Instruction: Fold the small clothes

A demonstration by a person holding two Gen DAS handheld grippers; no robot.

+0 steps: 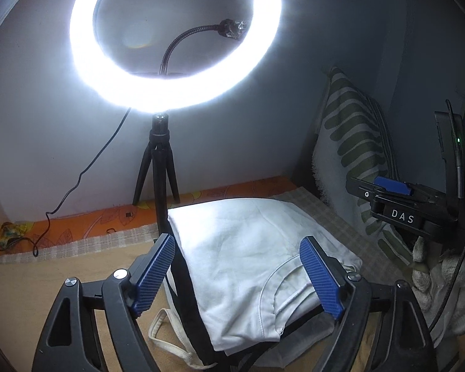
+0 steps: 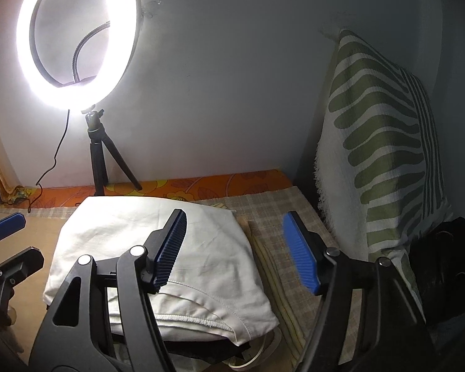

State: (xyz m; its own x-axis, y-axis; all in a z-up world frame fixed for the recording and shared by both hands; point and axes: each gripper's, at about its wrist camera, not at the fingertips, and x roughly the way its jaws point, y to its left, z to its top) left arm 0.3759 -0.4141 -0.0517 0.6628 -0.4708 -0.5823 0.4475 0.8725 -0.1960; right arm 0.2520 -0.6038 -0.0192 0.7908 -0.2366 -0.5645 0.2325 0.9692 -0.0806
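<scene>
Ribbed blue pads (image 1: 153, 274), folded white cloth (image 1: 241, 254)

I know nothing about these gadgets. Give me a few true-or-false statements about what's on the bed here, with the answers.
1. The white garment lies folded on the bed. True.
2. The left tongs are clamped on it. False: they stand open over it.
3. The ring light is switched off. False: it glows brightly.
4. A green-striped pillow leans against the wall. True.
5. The right tongs are open. True.
</scene>
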